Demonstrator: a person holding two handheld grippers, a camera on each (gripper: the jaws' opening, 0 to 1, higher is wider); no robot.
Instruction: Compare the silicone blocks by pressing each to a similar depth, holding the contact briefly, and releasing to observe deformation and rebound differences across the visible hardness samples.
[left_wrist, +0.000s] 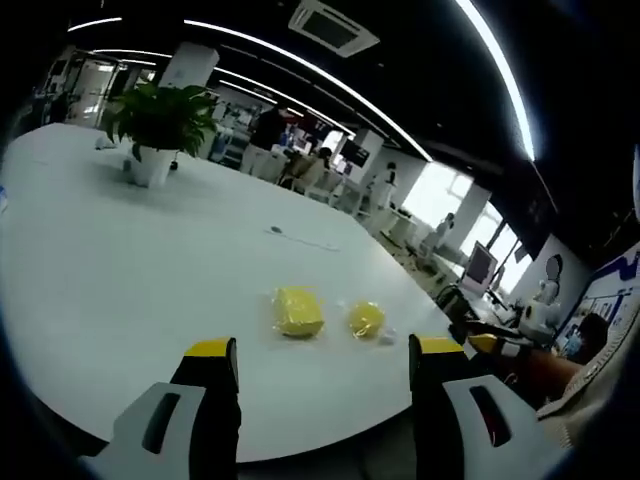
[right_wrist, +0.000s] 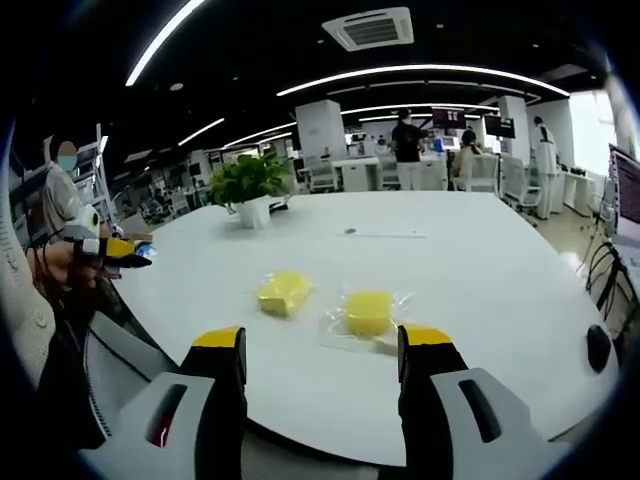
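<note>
Two yellow silicone blocks, a squarish block (right_wrist: 283, 292) and a rounder block (right_wrist: 368, 312), lie side by side on the white worktop (right_wrist: 480, 280), the rounder one on clear film. They sit at twelve o'clock ahead of the right tongs (right_wrist: 320, 345), untouched. In the left gripper view they lie ahead of the left tongs (left_wrist: 323, 352); both tongs stand spread wide and hold nothing.

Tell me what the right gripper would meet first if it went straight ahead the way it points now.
Probably the white table. The open right gripper points between the two yellow silicone blocks, the squarish one left of its line and the round one nearer its right jaw. Depth is unclear, so it might clip the round block.
</note>
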